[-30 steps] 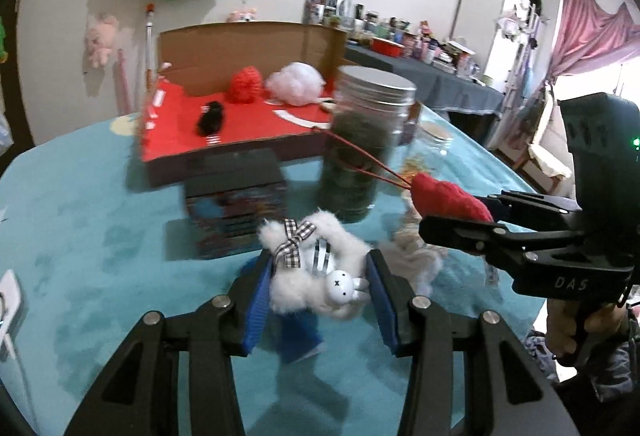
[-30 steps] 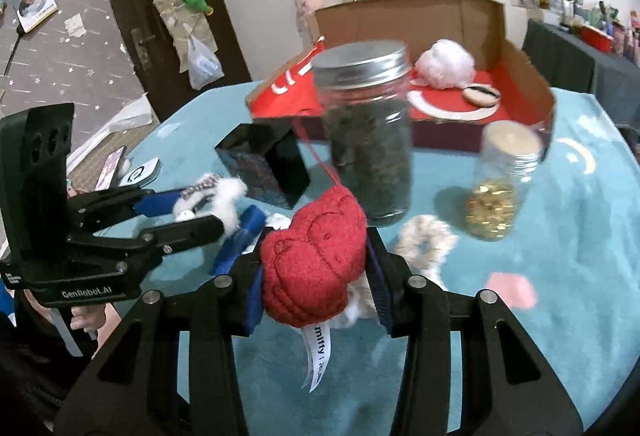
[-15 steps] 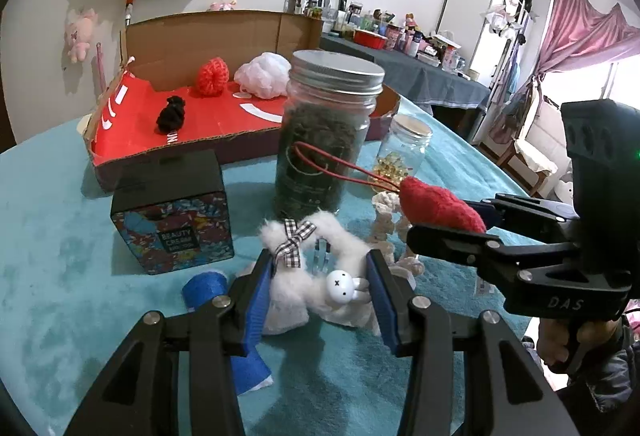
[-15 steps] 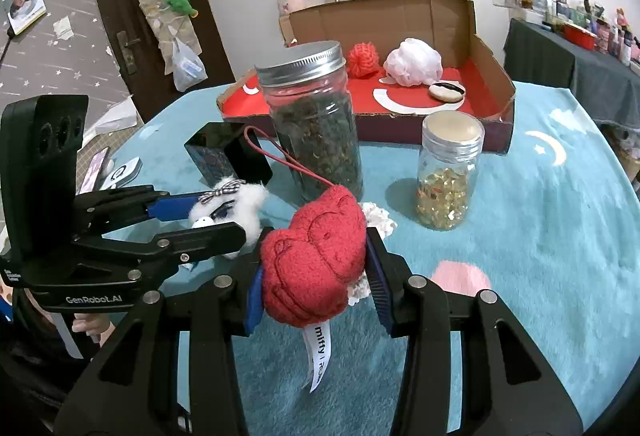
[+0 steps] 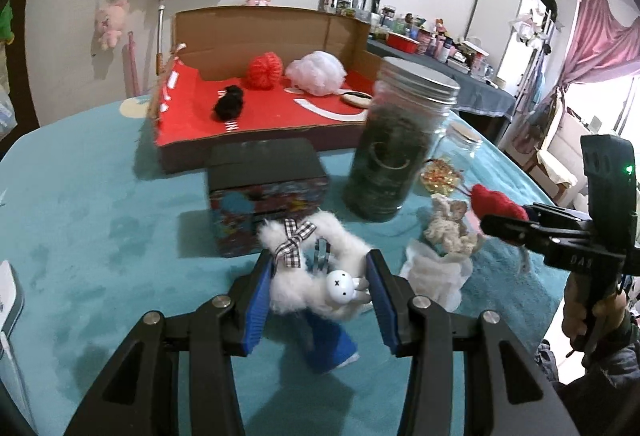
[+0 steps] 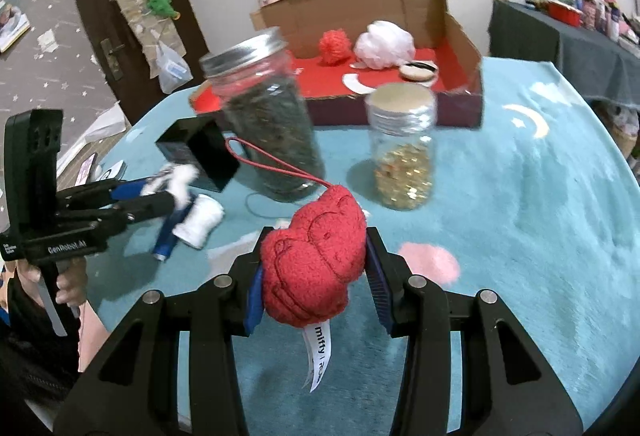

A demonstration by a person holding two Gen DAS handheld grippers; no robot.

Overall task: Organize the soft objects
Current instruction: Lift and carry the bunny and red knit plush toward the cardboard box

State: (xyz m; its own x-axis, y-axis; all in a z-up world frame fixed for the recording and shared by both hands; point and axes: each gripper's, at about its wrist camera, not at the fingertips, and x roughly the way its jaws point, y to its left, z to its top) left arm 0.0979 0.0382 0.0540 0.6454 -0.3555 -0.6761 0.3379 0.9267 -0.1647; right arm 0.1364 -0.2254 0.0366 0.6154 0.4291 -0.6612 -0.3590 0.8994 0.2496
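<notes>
Both pairs of blue-padded fingers are partly closed, each pinching a soft toy. Left gripper clamps a white fluffy bunny charm with a checked bow; right gripper clamps a red plush heart whose cord loop trails toward 11 o'clock, close to the tall jar.

Likely risks: the cord could snag the tall jar or the small jar on the way to the cardboard box at 12 o'clock, tipping glass; a shallow pinch on squashy plush could slip; the two grippers, near each other, could collide.

Counted: two jars, one dark printed box, one cardboard box holding a red pompom, a white mesh puff, a black pompom and a flat round pad. Loose on the teal cloth: a cream crochet piece, a white cloth bundle, a blue item.
</notes>
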